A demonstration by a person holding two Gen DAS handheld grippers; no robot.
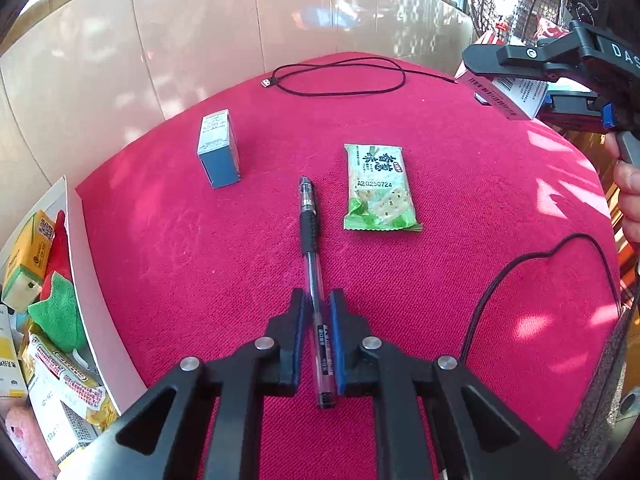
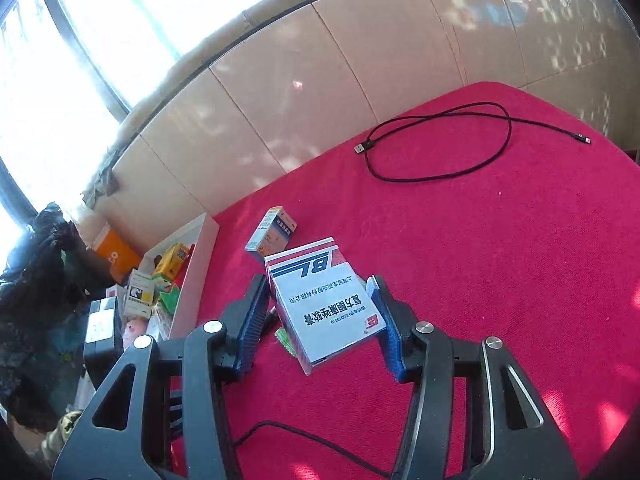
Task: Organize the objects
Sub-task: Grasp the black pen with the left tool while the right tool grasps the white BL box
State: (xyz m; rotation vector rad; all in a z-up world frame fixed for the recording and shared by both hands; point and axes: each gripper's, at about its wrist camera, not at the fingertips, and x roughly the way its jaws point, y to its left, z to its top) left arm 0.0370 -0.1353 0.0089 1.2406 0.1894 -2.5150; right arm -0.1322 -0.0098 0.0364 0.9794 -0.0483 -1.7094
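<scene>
A black gel pen (image 1: 310, 236) lies on the red cloth (image 1: 460, 208), pointing away from me. My left gripper (image 1: 317, 300) is shut on its clear rear barrel. Beyond it lie a green cracker packet (image 1: 378, 188) and a small blue-and-white box (image 1: 218, 148). My right gripper (image 2: 318, 280) is shut on a white medicine box with red and blue stripes (image 2: 326, 308), held above the cloth. The left wrist view shows that box (image 1: 508, 96) at the upper right, in the right gripper (image 1: 476, 80). The small box (image 2: 272, 234) stands just past the held one.
A white bin (image 1: 86, 280) with several packets and boxes sits off the cloth's left edge; the bin (image 2: 196, 264) also shows in the right wrist view. A looped black USB cable (image 1: 340, 76) lies at the far side. Another black cable (image 1: 500, 280) runs along the right front. A tiled wall stands behind.
</scene>
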